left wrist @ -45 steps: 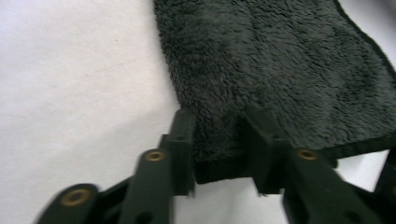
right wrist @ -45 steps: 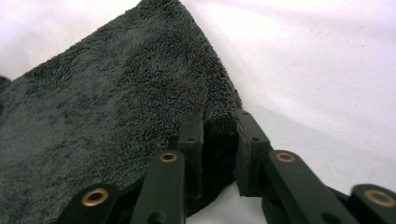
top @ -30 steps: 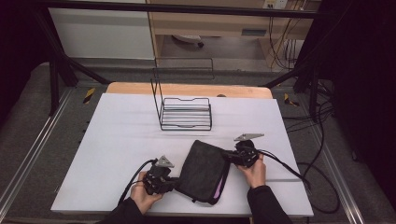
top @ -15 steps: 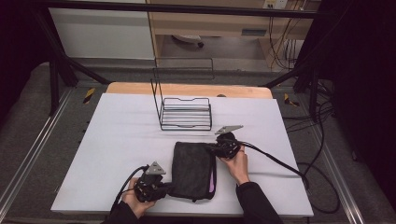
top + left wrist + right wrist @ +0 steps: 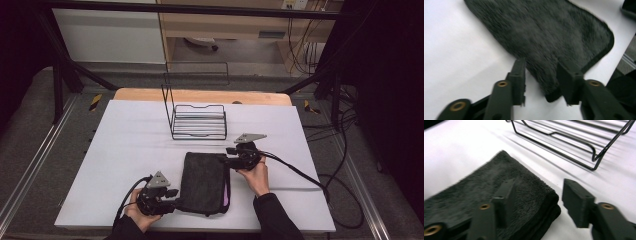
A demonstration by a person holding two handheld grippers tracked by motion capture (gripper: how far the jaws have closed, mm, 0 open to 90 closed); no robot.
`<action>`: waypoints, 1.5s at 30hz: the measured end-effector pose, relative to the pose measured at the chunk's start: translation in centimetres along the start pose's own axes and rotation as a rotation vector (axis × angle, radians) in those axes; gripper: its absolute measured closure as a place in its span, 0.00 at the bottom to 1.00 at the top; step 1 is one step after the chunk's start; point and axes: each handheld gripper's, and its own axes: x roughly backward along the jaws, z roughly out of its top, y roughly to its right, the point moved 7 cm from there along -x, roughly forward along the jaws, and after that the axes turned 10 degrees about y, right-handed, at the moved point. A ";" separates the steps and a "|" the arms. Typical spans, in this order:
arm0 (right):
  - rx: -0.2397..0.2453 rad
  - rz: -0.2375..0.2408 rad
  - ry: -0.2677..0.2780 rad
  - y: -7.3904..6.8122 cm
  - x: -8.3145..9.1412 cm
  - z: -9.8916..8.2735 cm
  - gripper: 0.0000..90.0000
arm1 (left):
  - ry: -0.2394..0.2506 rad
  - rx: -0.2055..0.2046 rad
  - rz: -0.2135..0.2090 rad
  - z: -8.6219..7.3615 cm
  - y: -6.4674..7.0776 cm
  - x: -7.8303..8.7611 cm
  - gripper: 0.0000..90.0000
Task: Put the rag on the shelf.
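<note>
Folded dark grey fluffy towel (image 5: 204, 182) lies flat on the white table (image 5: 120, 150), a pink edge showing along its right side. My left gripper (image 5: 172, 199) sits at the towel's near-left corner, jaws spread w/ the corner poking between them, not pinched. In the left gripper view that corner (image 5: 551, 93) sits in the gap between the jaws. My right gripper (image 5: 223, 160) is at the towel's far-right corner, jaws spread, one jaw over the pile, the other just off the edge. Black wire rack (image 5: 197, 120) stands beyond the towel, apart from it.
</note>
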 end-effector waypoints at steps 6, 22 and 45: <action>-0.010 0.000 0.040 -0.3 2.1 0.0 0.20 | 0.038 0.013 0.008 1.2 -1.8 0.5 0.43; -0.099 -0.008 0.066 0.4 5.5 -3.2 0.03 | 0.022 -0.020 0.073 4.5 -5.6 -1.8 0.13; -0.088 -0.011 0.018 0.2 4.8 -4.1 0.05 | -0.018 0.102 0.152 6.2 -9.2 -8.4 0.52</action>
